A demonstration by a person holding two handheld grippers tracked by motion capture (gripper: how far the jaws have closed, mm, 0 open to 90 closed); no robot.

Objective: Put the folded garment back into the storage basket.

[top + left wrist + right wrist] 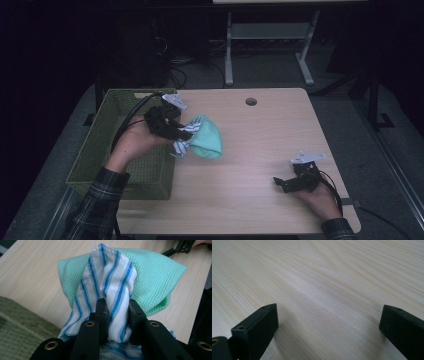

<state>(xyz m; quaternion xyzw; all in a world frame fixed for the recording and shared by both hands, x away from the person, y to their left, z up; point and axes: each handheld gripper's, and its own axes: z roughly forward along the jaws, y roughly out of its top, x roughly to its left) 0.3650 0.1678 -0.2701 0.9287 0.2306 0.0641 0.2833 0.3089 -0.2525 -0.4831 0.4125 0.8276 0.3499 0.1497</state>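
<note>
While the left tool clamps the striped cloth bundled with the green cloth beside the basket at the counter's left edge, nothing's dropped in yet; the right tool rests wide, empty

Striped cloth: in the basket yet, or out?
Out. The left tongs hold the striped cloth bunched with the green cloth over the table, beside the basket.

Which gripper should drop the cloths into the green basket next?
Left. The left gripper already clamps the striped cloth bundled with the green cloth, right beside the basket; the right gripper rests open, far away.
</note>
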